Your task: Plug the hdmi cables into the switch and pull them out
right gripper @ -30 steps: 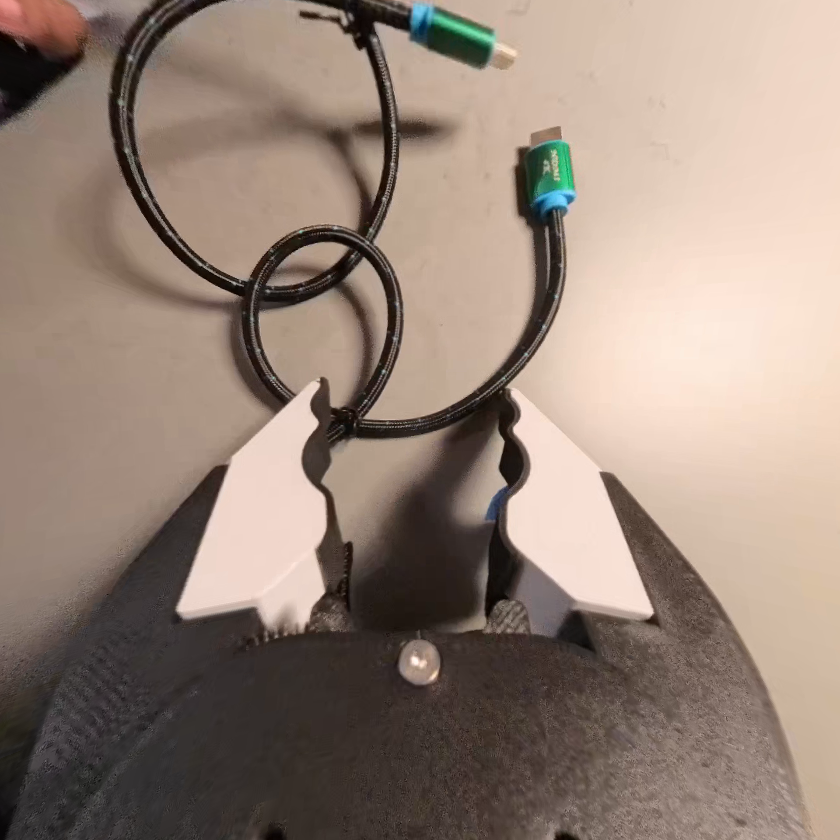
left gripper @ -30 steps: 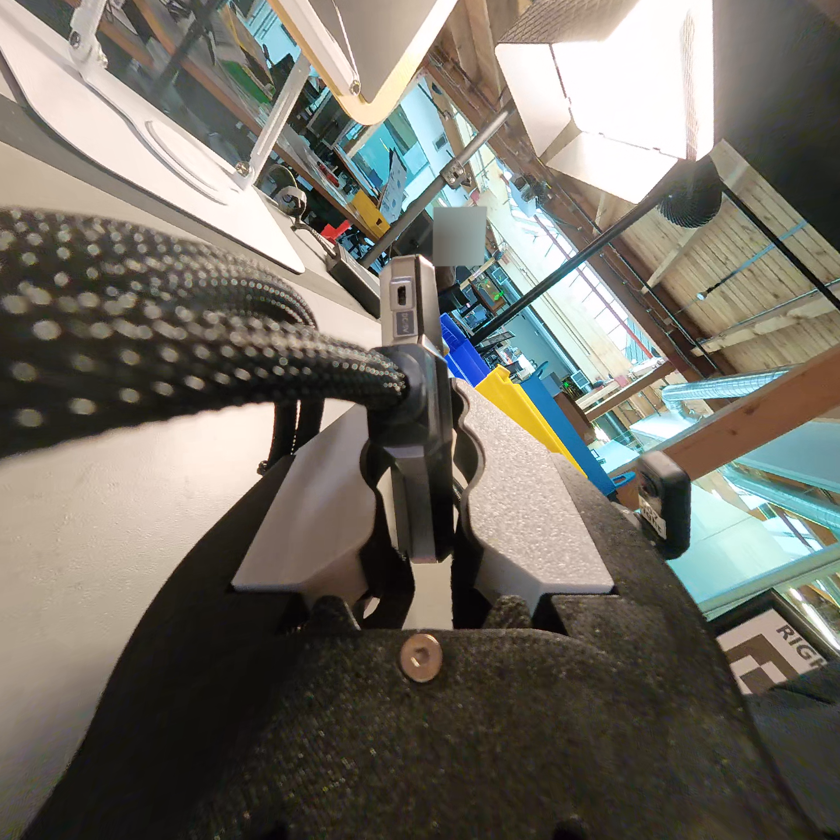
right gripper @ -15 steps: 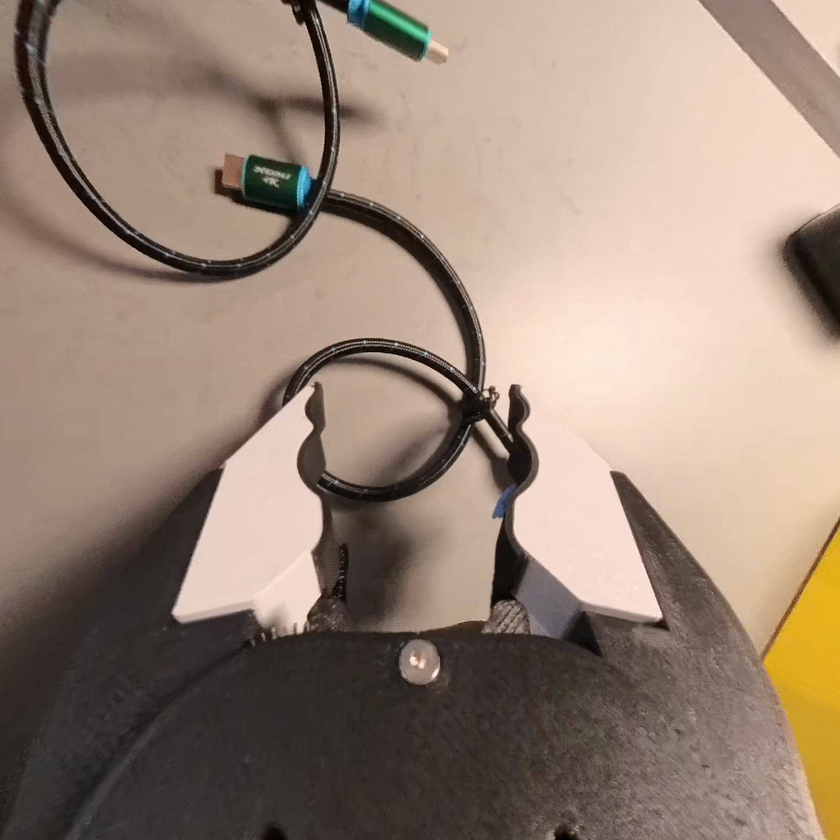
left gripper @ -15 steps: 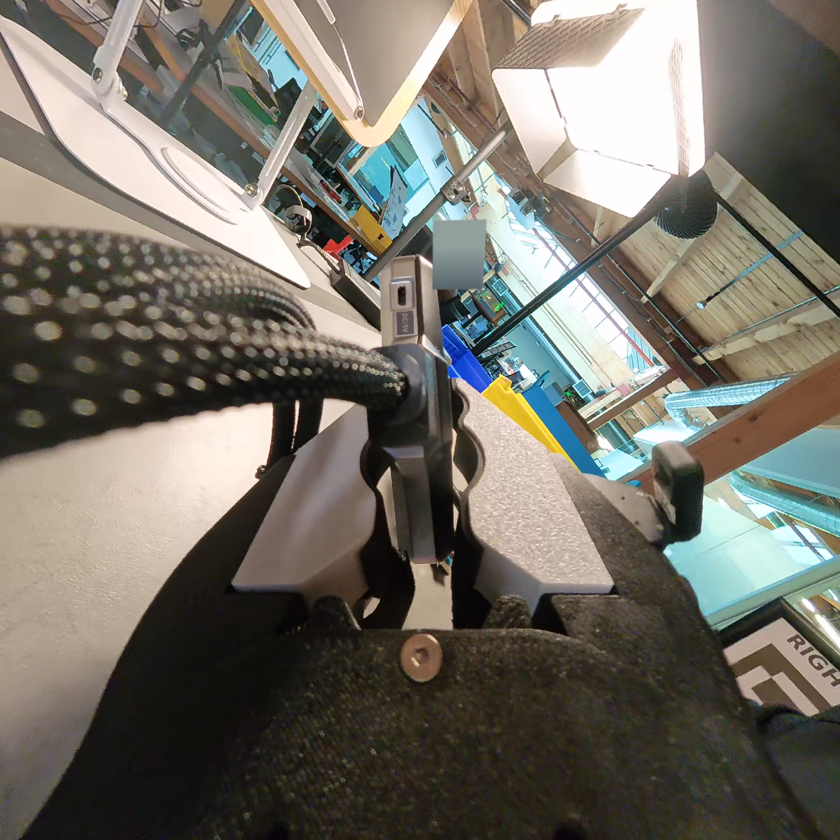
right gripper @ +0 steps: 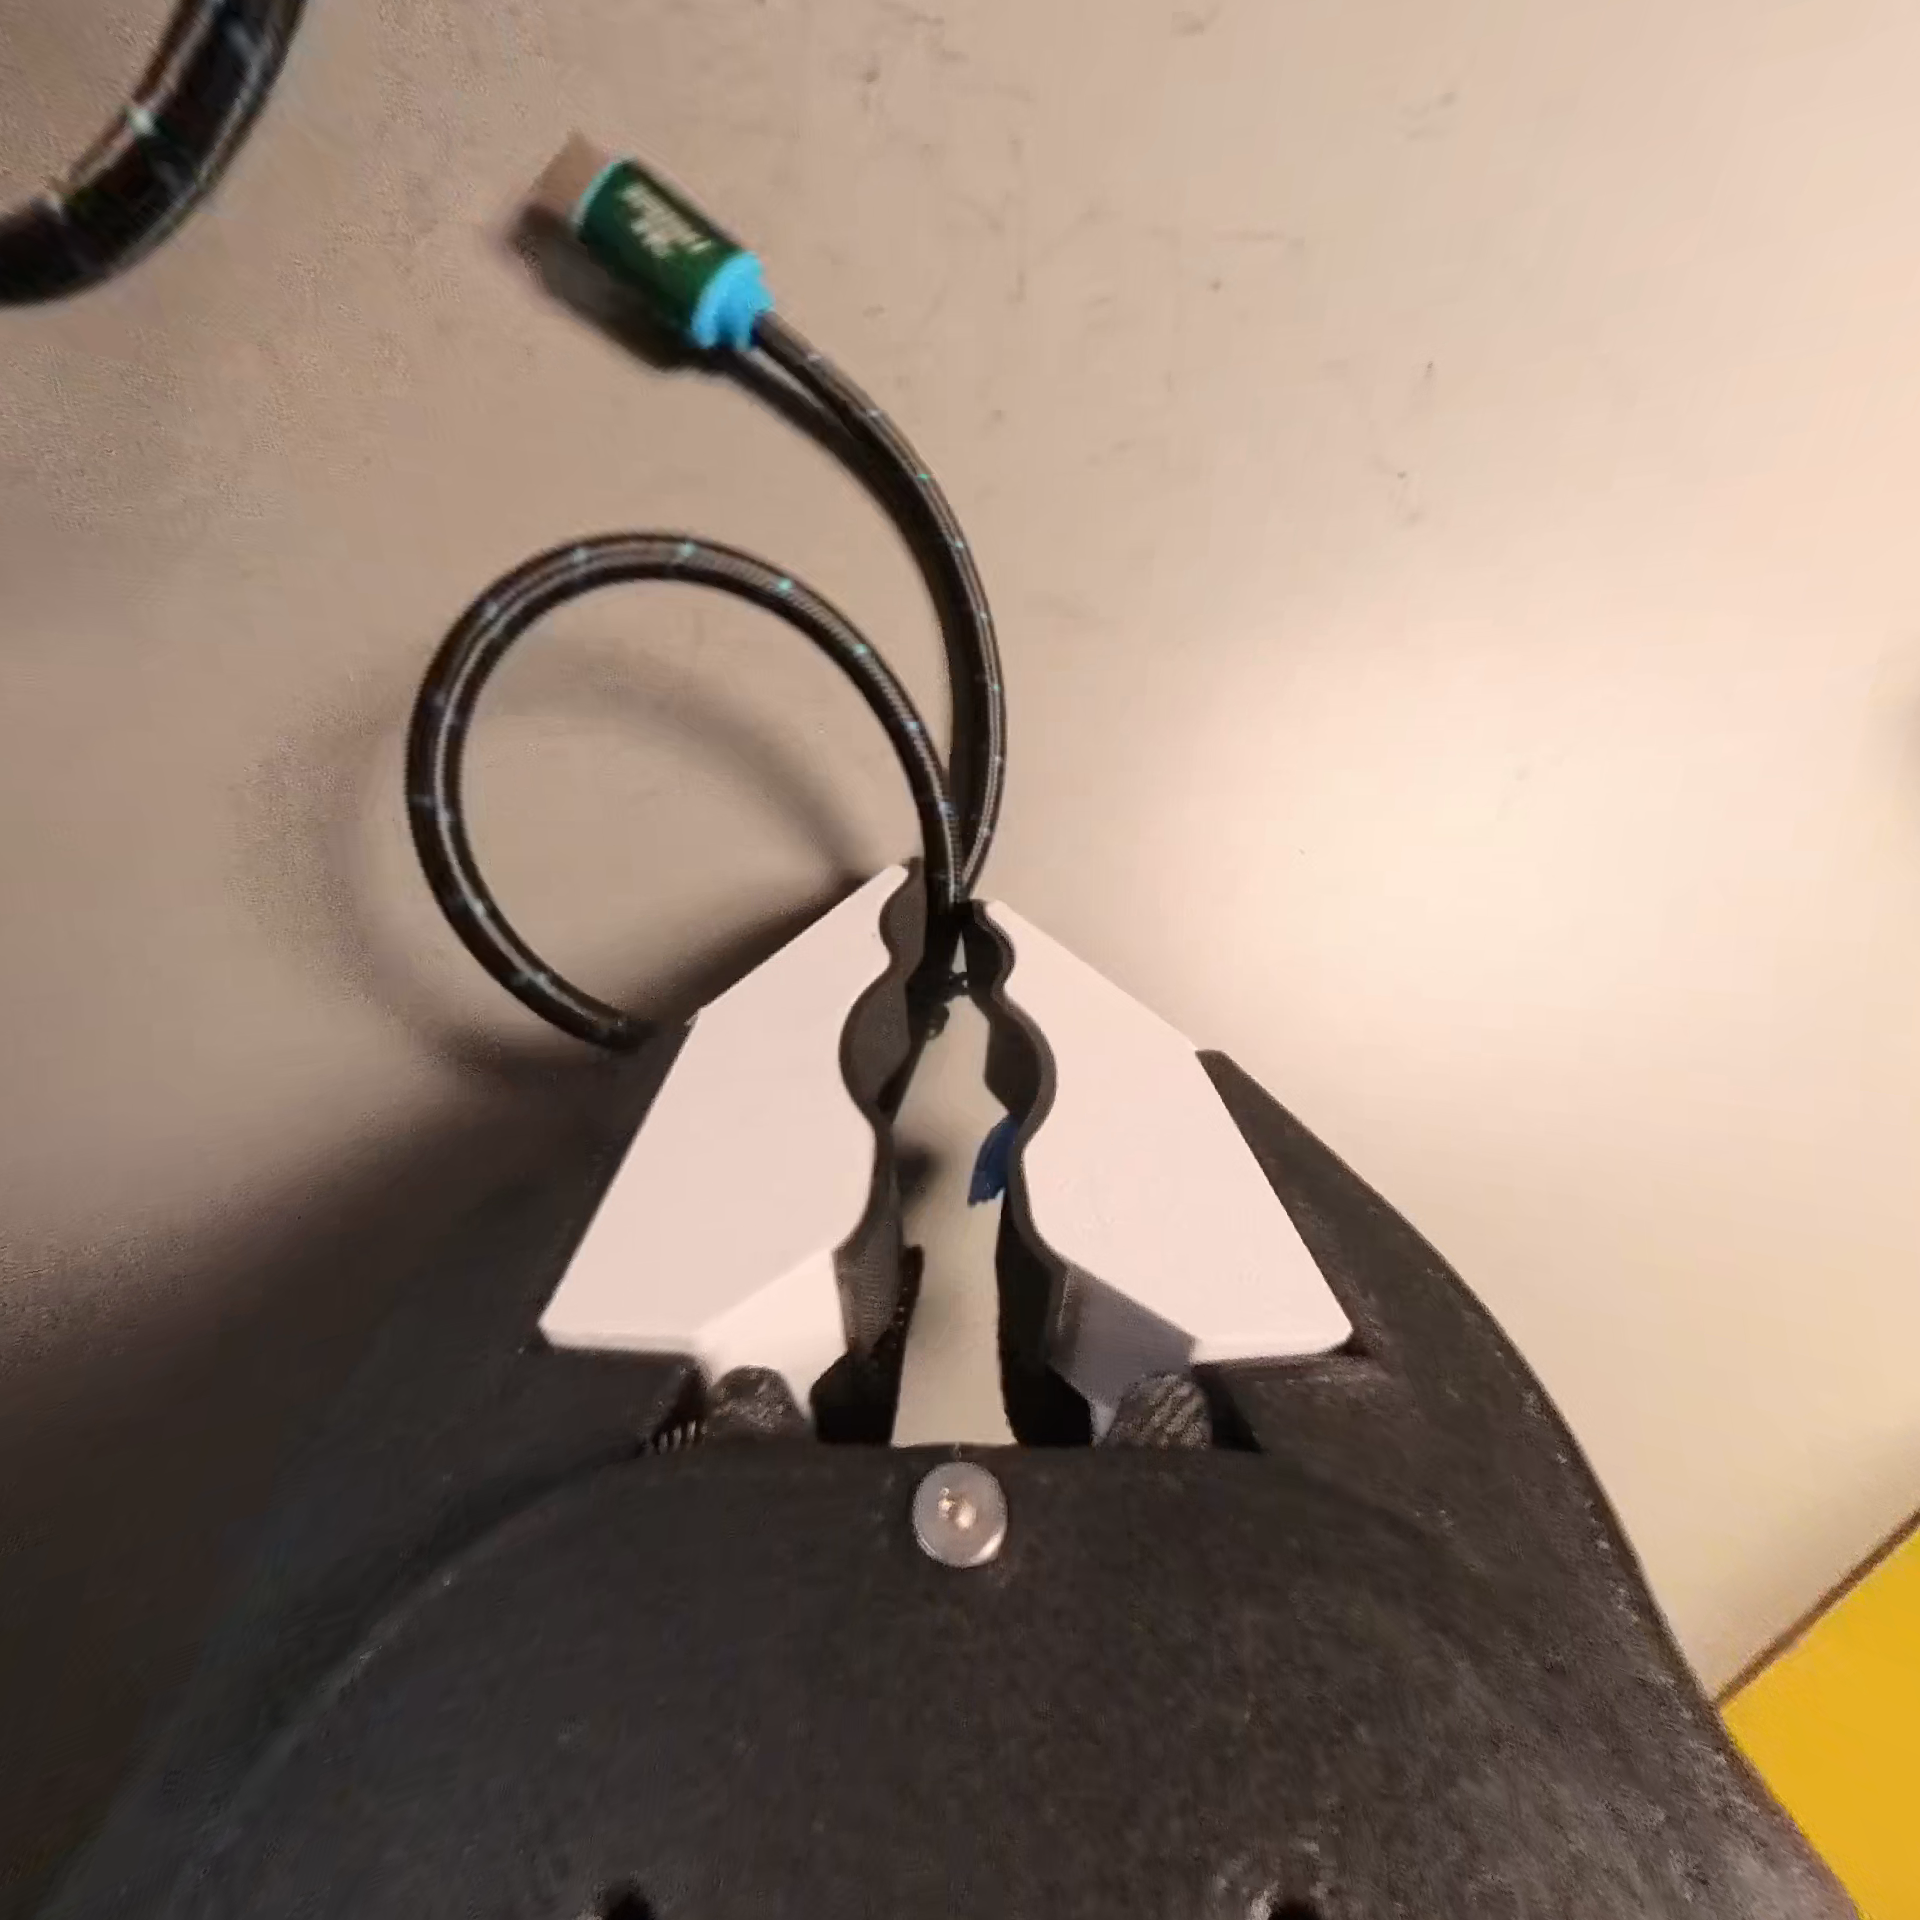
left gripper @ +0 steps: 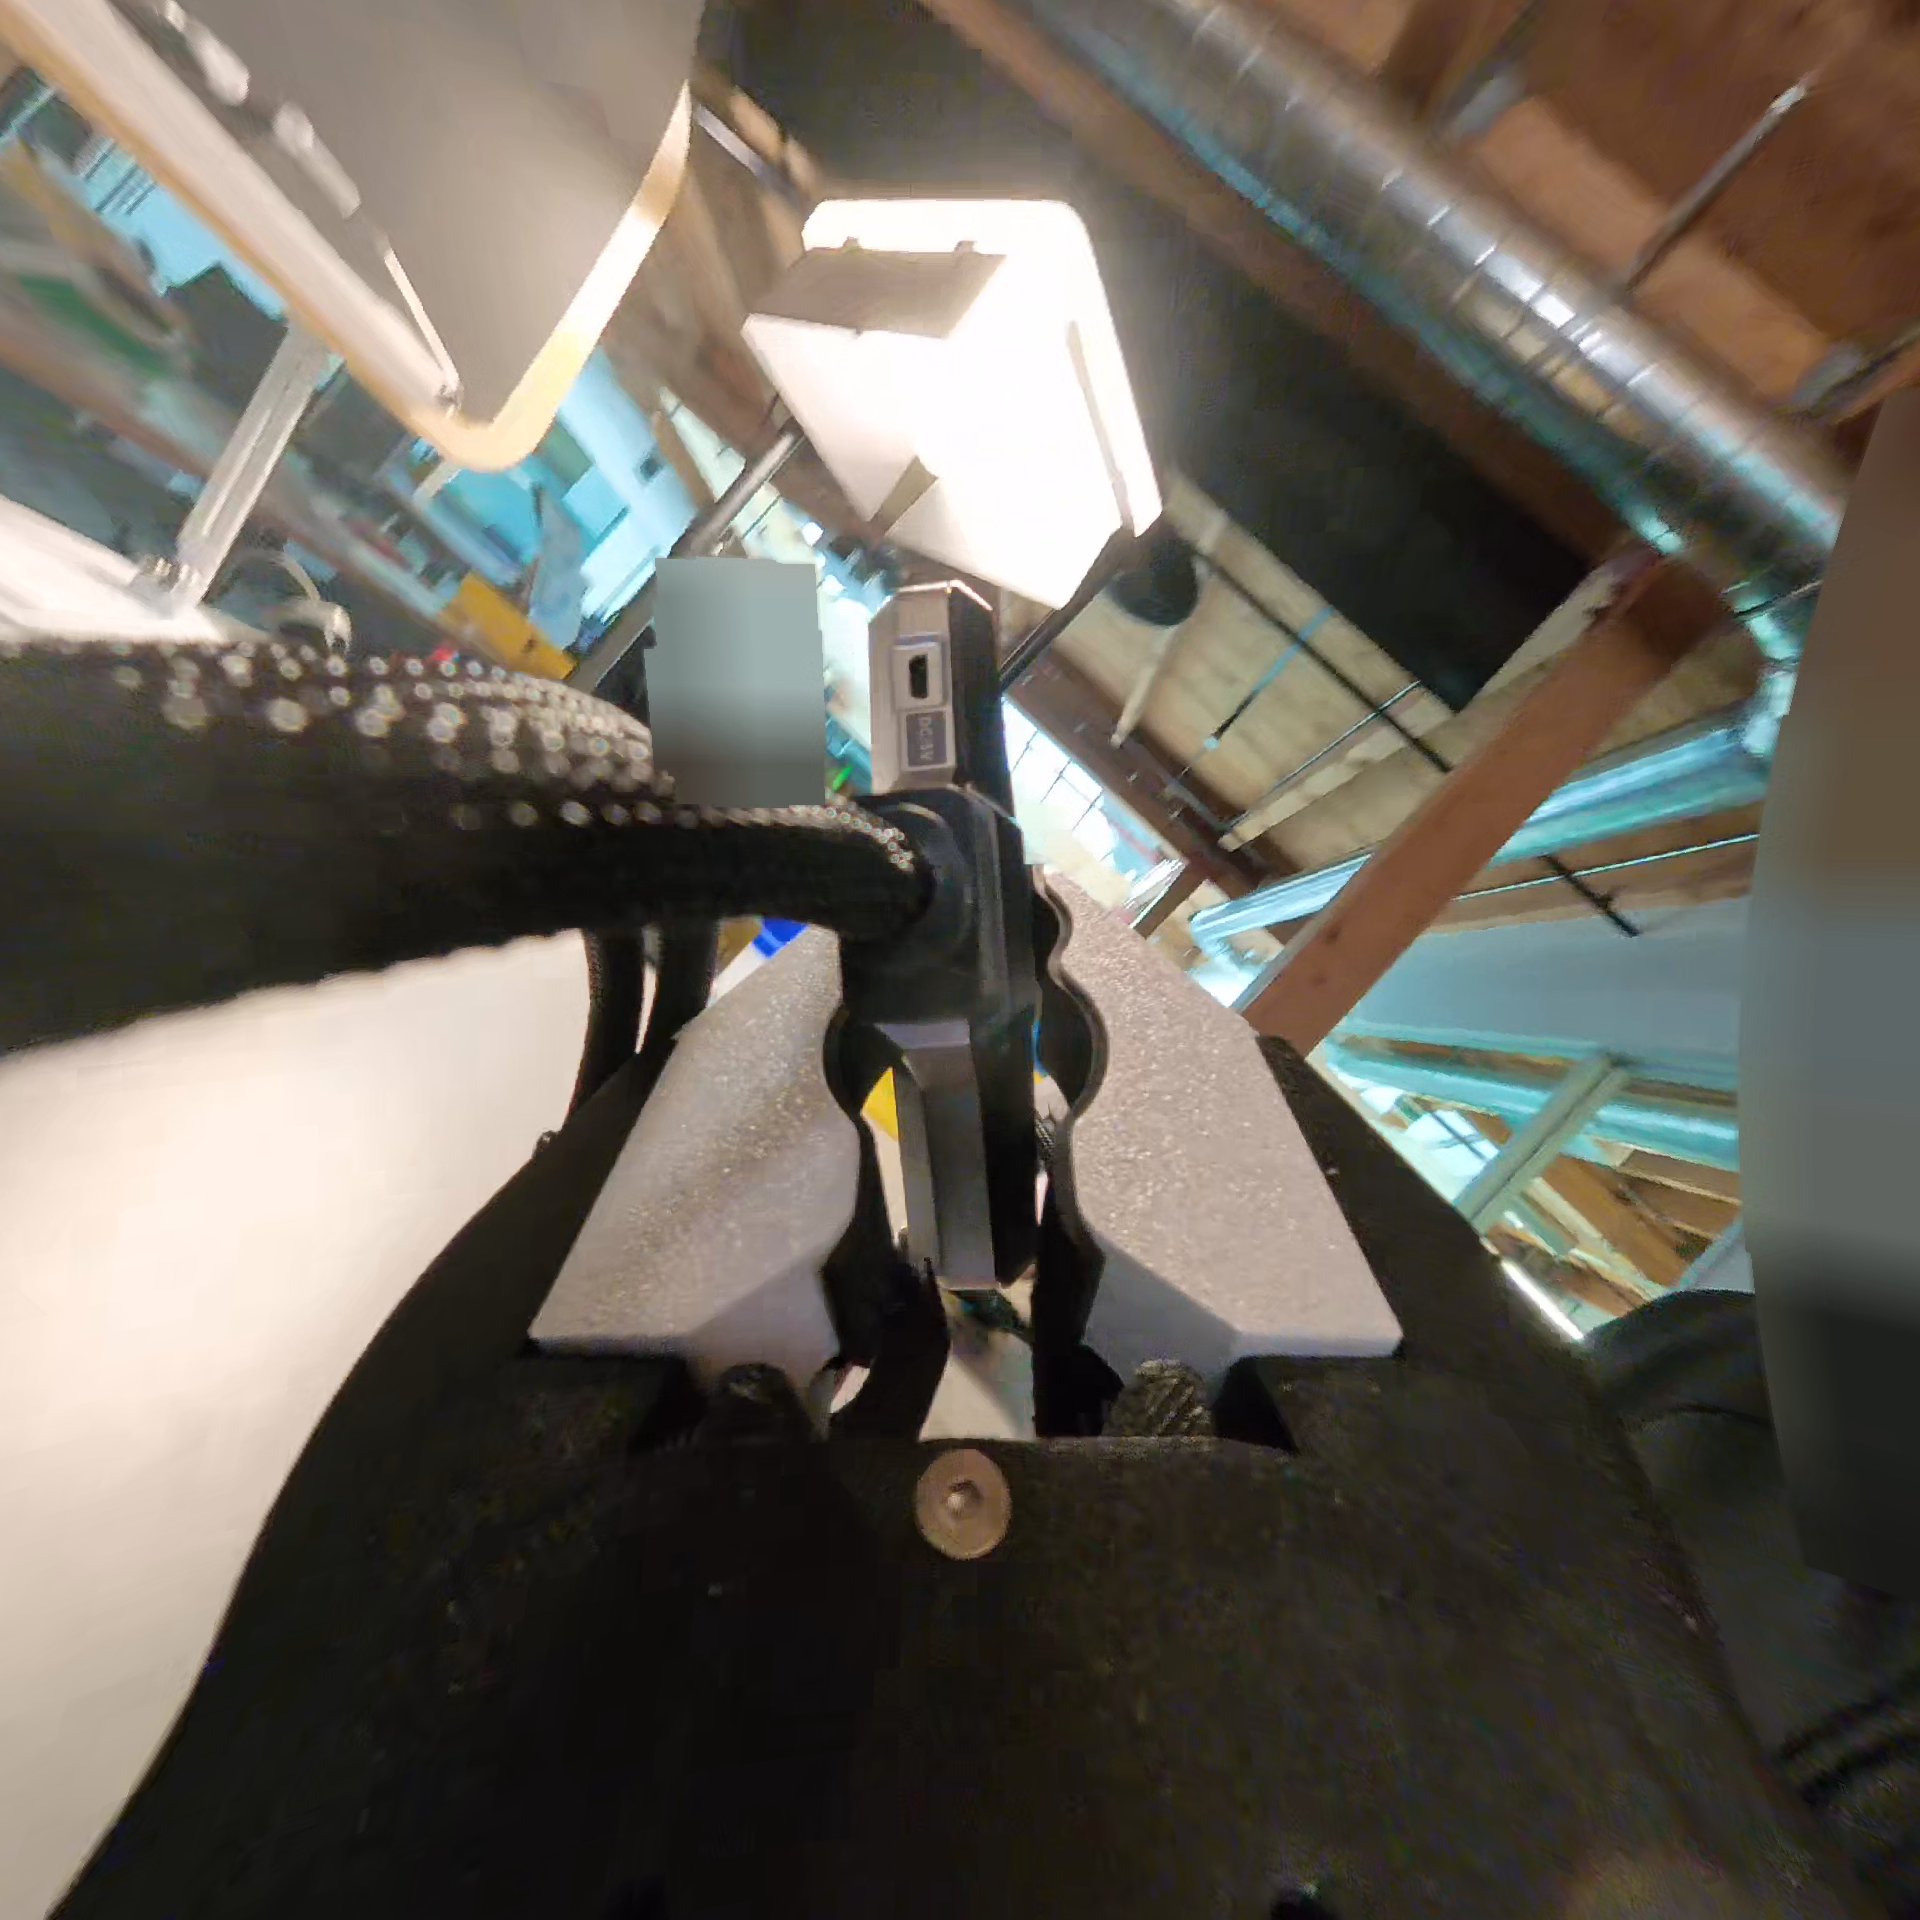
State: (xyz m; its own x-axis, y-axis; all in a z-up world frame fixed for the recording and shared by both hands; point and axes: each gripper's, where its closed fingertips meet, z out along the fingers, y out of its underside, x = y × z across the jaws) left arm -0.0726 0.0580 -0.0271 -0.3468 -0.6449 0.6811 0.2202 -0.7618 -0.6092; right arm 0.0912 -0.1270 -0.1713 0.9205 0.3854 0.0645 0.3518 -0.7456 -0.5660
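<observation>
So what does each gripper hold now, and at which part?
Left gripper clamps the switch by its flat sides. Right gripper pinches the braided cable on its cord, well behind the green plug.

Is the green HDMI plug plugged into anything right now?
Out: the green HDMI plug lies on the table, its metal tip bare.

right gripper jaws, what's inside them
The right gripper is shut on the braided cable, pinched at the jaw tips. Its green plug lies free on the table. Where the cable runs beneath the jaws is hidden.
</observation>
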